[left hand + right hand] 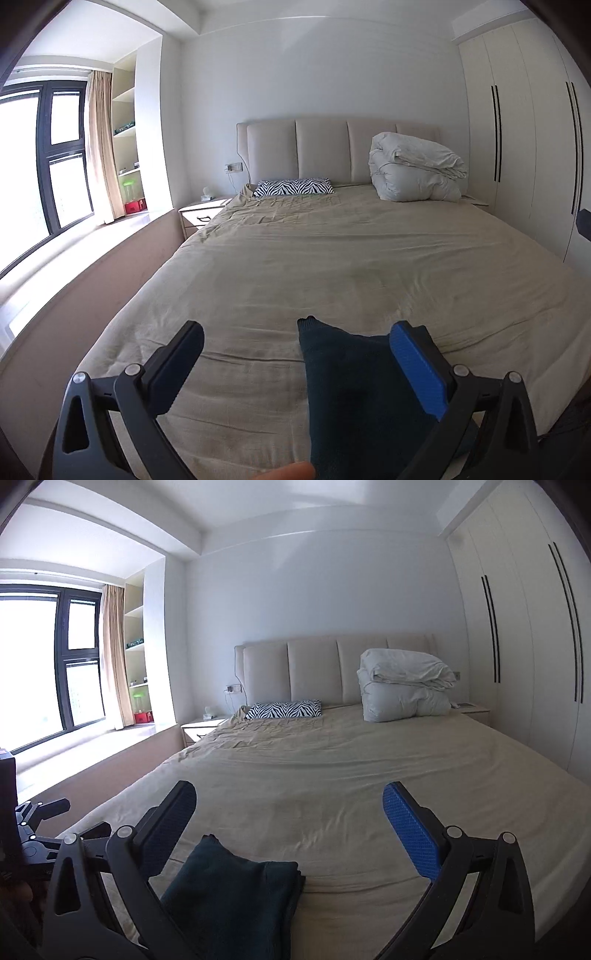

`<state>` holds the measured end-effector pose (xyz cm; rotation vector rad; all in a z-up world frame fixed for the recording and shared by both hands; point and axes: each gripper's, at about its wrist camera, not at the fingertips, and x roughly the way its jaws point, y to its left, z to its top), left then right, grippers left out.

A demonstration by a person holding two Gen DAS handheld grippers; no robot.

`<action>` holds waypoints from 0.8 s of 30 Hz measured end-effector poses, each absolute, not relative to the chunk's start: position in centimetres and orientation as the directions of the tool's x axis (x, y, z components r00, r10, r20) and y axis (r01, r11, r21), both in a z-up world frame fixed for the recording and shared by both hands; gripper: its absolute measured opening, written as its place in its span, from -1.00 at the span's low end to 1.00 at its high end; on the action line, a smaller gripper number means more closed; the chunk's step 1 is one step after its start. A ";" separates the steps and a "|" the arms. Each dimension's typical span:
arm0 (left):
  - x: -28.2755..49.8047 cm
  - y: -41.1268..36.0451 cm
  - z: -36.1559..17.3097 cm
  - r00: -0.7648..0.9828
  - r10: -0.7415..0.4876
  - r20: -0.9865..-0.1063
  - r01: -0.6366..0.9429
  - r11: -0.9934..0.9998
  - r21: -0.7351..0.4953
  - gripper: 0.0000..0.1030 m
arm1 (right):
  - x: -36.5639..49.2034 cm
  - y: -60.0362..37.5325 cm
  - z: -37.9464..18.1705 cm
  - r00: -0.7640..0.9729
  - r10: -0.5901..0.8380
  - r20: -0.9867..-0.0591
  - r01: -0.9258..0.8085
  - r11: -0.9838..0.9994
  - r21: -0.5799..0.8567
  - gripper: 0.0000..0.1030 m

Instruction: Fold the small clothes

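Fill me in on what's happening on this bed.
A person is folding small clothes with two handheld grippers. A dark teal garment lies folded near the foot of the bed. The left gripper and the right gripper are both open above it, their fingers holding nothing.

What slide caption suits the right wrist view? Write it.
Open right tool above a folded dark teal garment lying on the beige bed.

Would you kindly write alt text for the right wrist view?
An open right gripper hangs above a folded dark teal garment lying on a beige bed. Beyond are a zebra pillow, a folded white duvet and a wardrobe.
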<state>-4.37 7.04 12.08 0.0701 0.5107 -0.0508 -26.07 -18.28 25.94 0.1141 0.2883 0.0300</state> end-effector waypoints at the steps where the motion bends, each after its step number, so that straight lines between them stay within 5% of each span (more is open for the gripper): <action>1: -4.0 7.1 11.1 0.847 -0.037 -0.530 0.068 0.997 0.039 1.00 | -25.8 -18.2 25.2 0.944 0.054 -0.326 -0.010 0.991 0.134 1.00; 9: -3.3 7.2 3.3 0.632 -0.095 -0.769 0.075 0.995 -0.061 1.00 | -23.6 -16.4 16.6 0.808 0.036 -0.588 0.071 0.985 0.158 1.00; 16: -3.7 6.4 0.7 0.594 -0.061 -0.802 0.074 0.997 -0.021 1.00 | -22.3 -14.4 10.3 0.679 0.038 -0.733 0.109 0.982 0.152 1.00; 24: -3.1 7.1 0.1 0.589 -0.040 -0.807 0.047 0.999 -0.015 1.00 | -22.2 -13.0 6.9 0.606 0.046 -0.794 0.111 0.983 0.143 1.00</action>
